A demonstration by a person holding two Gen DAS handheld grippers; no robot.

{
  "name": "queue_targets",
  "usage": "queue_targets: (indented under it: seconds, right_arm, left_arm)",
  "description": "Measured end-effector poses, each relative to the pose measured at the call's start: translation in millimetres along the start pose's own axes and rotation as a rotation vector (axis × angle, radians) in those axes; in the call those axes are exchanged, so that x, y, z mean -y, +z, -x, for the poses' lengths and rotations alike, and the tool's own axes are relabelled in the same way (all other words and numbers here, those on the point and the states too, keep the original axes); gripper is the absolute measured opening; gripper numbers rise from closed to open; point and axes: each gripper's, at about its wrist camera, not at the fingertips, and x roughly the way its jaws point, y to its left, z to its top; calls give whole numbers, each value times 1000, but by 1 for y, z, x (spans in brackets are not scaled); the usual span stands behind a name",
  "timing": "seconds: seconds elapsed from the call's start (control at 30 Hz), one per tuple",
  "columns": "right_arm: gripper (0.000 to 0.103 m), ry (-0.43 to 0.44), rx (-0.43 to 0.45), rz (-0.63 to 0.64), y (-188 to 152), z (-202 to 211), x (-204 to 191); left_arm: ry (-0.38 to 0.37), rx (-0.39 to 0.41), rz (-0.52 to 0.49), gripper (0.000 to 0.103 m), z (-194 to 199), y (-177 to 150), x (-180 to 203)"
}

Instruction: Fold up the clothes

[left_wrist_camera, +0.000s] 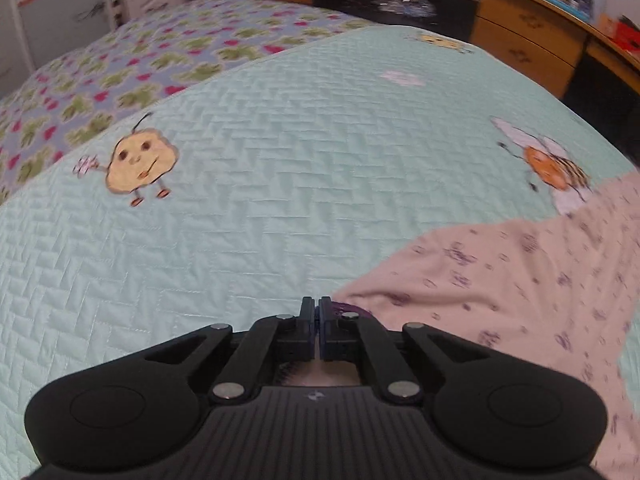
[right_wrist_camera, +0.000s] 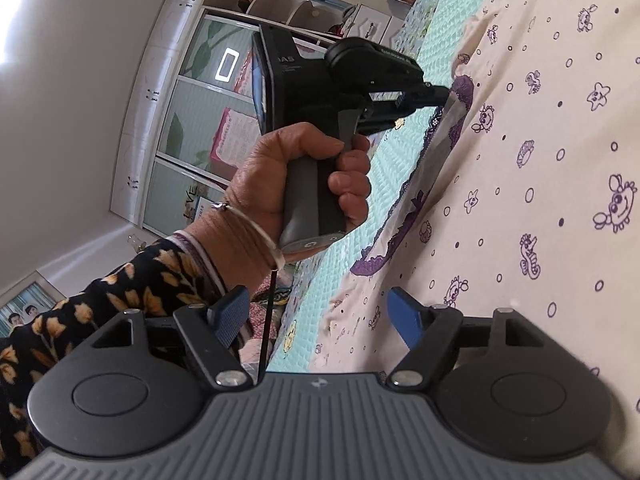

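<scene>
A pale pink garment [left_wrist_camera: 520, 280] with small purple sea-creature prints and a purple lace trim [right_wrist_camera: 464, 92] lies on a mint quilted bedspread [left_wrist_camera: 260, 200]. My left gripper [left_wrist_camera: 319, 308] is shut on the garment's purple-trimmed edge at its left corner. In the right wrist view the left gripper [right_wrist_camera: 450, 94] pinches that trim and lifts it slightly. My right gripper [right_wrist_camera: 316, 316] is open and empty, tilted sideways, its blue fingertips [right_wrist_camera: 404, 316] just over the garment's [right_wrist_camera: 540, 200] near edge.
A floral blanket [left_wrist_camera: 120, 64] covers the far left of the bed. A wooden desk with drawers [left_wrist_camera: 528, 44] stands at the far right. White wardrobes [right_wrist_camera: 192, 128] line the wall. The person's hand and patterned sleeve [right_wrist_camera: 120, 292] hold the left gripper.
</scene>
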Motion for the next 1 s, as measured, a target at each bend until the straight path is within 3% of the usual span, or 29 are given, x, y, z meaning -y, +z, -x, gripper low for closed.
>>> queue_targets:
  seconds: [0.07,0.17,0.27,0.37,0.43,0.47,0.5,0.6,0.7,1.0]
  right_arm:
    - [76,-2,0,2,0,-2,1]
    - [76,-5,-1,8,-1,-3,2]
    - [76,-7,-1,12,-1,-4,1]
    - [76,-8,-1,15,-1,-4,1]
    - [76,-8,-2,16,0,-4,2]
    - [76,-8,-2,16,0,-4,2]
    - [76,-8,-2,16,0,-4,2]
    - [76,-8,0,15,0,-4,3]
    - [76,-10,2,20,-1,-5,3]
    - [76,-3,2,8,1,-7,5]
  left_arm:
    - [24,14,-13,1,2,-2,2]
    - [116,-4,-2,1,-5,-2,-6]
    - [103,21,14,1,-2,-2,-6]
    - [77,37,48,9,3,0,-10]
    - [110,55,72,45,6,0,-13]
    - [127,63,83,47,7,0,-14]
    - [132,75,98,47,10,-1,-15]
    - [25,108,127,46,18,1,-12]
    - [-28,87,35,46,16,10,13]
    - [-41,-39,-158,45,-20,40,64]
